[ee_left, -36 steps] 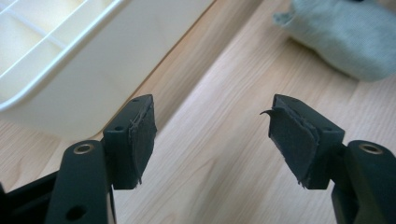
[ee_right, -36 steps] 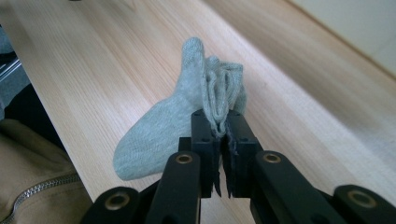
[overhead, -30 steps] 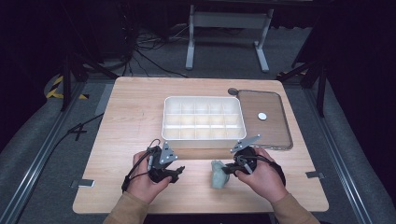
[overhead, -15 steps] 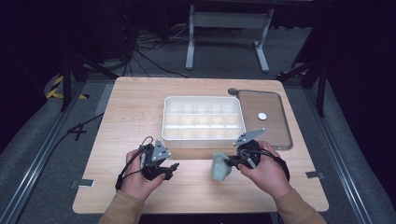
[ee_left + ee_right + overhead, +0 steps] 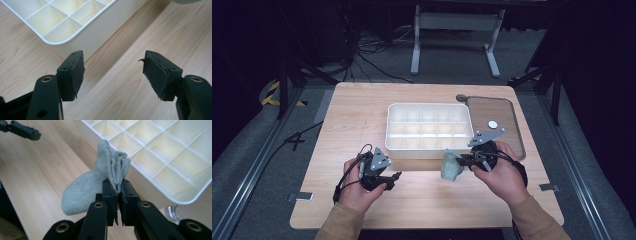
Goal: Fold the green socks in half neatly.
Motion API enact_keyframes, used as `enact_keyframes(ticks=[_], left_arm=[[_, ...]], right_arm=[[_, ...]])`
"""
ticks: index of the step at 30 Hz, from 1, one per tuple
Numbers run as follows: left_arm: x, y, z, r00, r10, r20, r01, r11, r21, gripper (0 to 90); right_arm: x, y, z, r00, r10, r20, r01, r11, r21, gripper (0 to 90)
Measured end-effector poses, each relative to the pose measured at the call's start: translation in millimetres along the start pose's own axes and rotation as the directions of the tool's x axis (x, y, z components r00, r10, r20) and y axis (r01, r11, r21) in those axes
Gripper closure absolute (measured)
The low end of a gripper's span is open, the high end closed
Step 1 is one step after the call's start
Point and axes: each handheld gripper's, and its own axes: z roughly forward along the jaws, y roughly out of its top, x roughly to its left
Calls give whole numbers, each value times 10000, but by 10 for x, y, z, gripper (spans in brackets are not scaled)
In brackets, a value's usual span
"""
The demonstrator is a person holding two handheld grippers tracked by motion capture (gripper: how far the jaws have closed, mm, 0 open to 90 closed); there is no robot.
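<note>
The right tool (image 5: 463, 161) is clamped down on a bunched-up grey sock (image 5: 451, 165), both pads pinching the folded cuff end so the rest of the fabric just hangs loose below. In the right gripper view the sock (image 5: 92, 187) sits right at the tips, pinched between the two black jaws, with its toe end drooping toward the desk (image 5: 37, 182). Taking the white divided tray (image 5: 429, 129) as the landmark, the sock hangs just in front of the tray's near wall, close to its near right corner, and it looks lifted clear of the wood rather than lying on it.

The left tool (image 5: 394, 176) is spread wide with nothing between the pads, only bare desk (image 5: 120, 85) showing in the gap. It sits in front of the tray's near left corner, and the left gripper view shows that rounded corner (image 5: 75, 37) just past the tips, not touching.

Right of the tray there's a flat brown lid-like panel (image 5: 504, 125) with a small white disc (image 5: 493, 123) on it. The tray's compartments that can be seen look empty. The person's hands wrap the tool bodies from the near edge of the desk (image 5: 362, 110).
</note>
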Motion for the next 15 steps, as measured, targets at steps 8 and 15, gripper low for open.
enact_keyframes(ticks=[8,15], left_arm=[[11,17,24,10000,17,59,-17,10000,5,341],[18,31,38,9999,66,121,-65,10000,-31,341]], right_arm=[[-73,106,-119,9979,-283,587,321,9974,-642,839],[-164,199,-164,9954,-255,919,320,9970,-703,839]])
